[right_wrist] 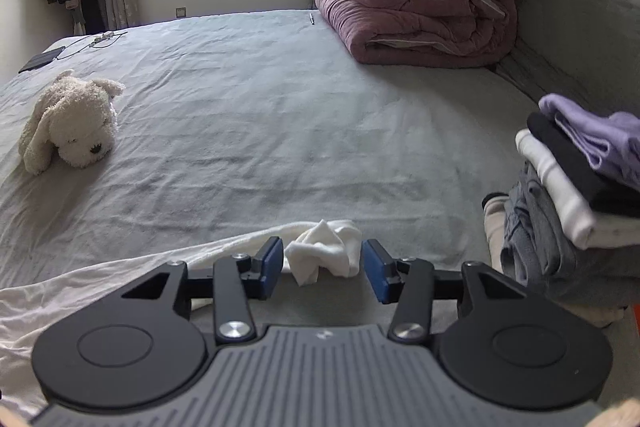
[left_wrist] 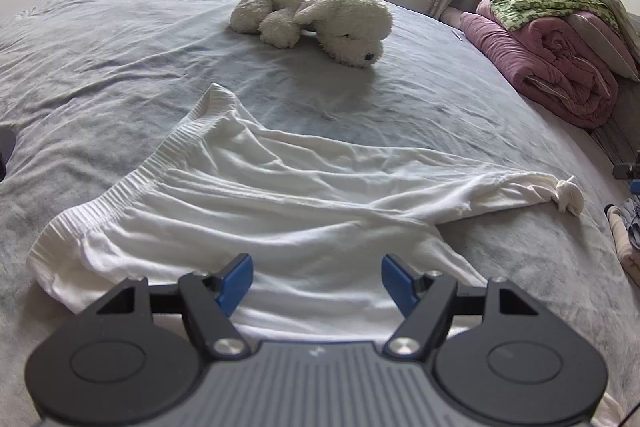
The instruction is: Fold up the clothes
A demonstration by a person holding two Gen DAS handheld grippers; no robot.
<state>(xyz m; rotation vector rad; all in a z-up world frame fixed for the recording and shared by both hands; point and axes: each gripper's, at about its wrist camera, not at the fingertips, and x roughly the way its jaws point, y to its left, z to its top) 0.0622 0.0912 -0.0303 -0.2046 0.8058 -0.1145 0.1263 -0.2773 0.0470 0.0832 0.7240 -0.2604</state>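
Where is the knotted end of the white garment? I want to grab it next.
In the right wrist view, the knotted end lies on the grey bed sheet, just ahead of the open right gripper.

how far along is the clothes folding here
Done: a stack of folded clothes sits at the bed's right side. In hand: nothing yet. The white garment lies spread and wrinkled on the grey sheet, unfolded. The right gripper is open around its knotted end; the left gripper is open above the near edge. Left: gripping and folding it, then stacking it.
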